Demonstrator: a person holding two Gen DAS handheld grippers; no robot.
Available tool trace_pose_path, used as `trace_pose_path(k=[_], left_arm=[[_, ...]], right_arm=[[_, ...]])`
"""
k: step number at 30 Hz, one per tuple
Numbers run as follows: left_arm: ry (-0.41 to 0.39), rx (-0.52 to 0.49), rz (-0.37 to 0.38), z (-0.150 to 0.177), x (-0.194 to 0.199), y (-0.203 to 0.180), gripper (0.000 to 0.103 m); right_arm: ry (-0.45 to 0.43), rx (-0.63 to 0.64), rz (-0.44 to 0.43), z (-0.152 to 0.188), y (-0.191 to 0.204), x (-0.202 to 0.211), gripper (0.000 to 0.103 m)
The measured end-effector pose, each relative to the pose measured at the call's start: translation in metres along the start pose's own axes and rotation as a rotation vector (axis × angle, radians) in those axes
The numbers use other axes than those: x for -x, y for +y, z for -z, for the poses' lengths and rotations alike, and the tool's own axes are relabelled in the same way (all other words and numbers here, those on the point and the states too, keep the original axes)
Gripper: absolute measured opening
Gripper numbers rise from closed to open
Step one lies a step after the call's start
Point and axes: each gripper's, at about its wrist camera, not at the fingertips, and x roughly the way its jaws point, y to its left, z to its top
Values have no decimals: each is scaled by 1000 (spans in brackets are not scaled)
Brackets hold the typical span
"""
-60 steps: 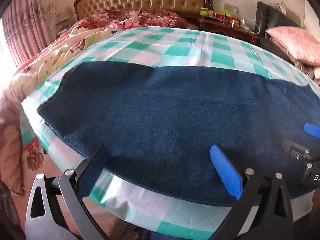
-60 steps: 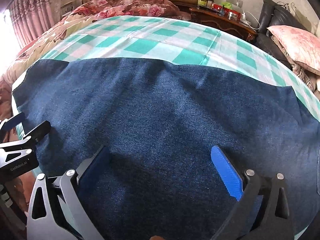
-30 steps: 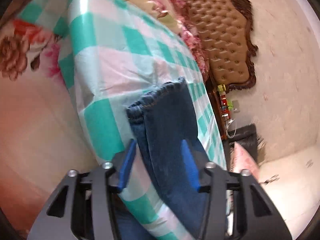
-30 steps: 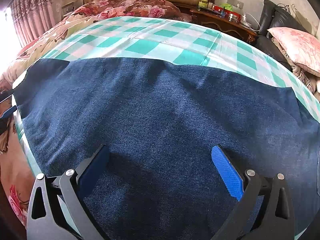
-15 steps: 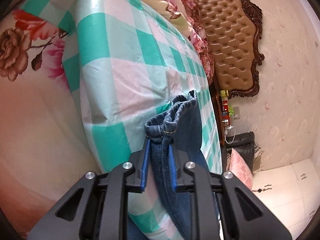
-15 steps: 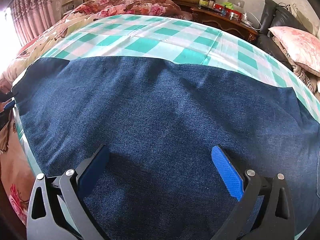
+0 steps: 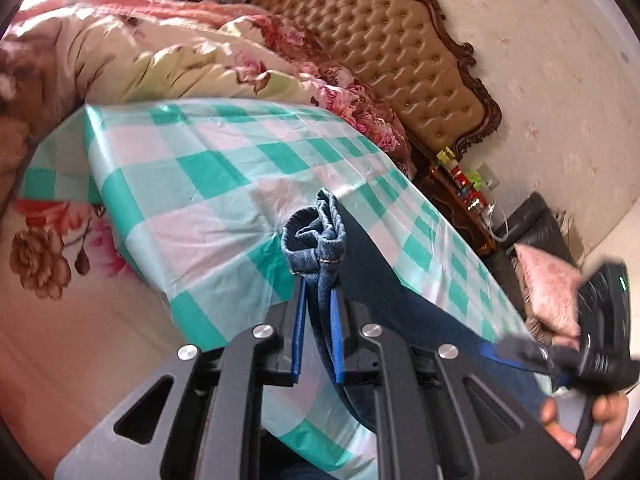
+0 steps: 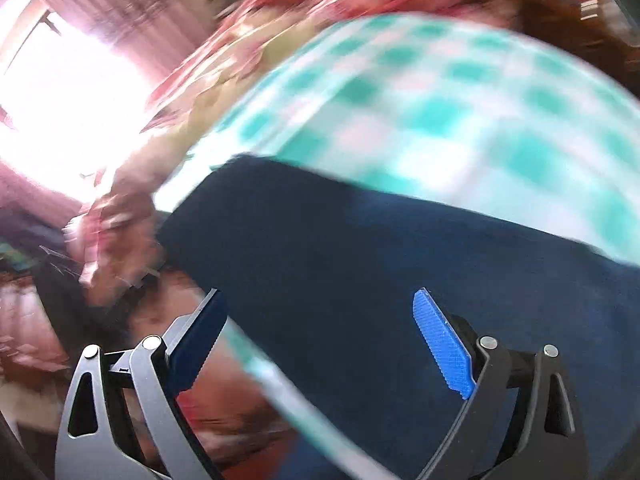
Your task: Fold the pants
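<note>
The left gripper (image 7: 318, 334) is clamped on the bunched hem (image 7: 316, 240) of the jeans (image 8: 400, 280), its blue pads having just closed on the denim, the cuff raised off the checked cloth (image 7: 208, 184) near the table's left end. The rest of the jeans lie spread along the near edge of the cloth, a taut dark strip running right toward the right gripper (image 8: 320, 340). That gripper's fingers stand wide apart above the denim, having just begun to narrow, with nothing pinched between them; its view is blurred. A hand (image 7: 576, 424) holds it at far right. The fold appears barely begun: one end is gripped, no layer is yet laid over, and the jeans remain at full length.
</note>
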Motion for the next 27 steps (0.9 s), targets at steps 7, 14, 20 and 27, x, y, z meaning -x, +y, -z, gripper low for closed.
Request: trace_pose_path(k=[7,14,20,27], left_arm=[[11,66,39,0,-3,14,11],[55,223,152,3,-16,43,19],[72,311,149,5,-21,67,40],[95,370,199,3,-33,80,41]], right_arm=[[88,150,263,-53,40,-96,49],[90,212,356,-50,39,-110,49],[100,215,364,-53,39,-113,50],[97,213,373,-52,41,-115,50]])
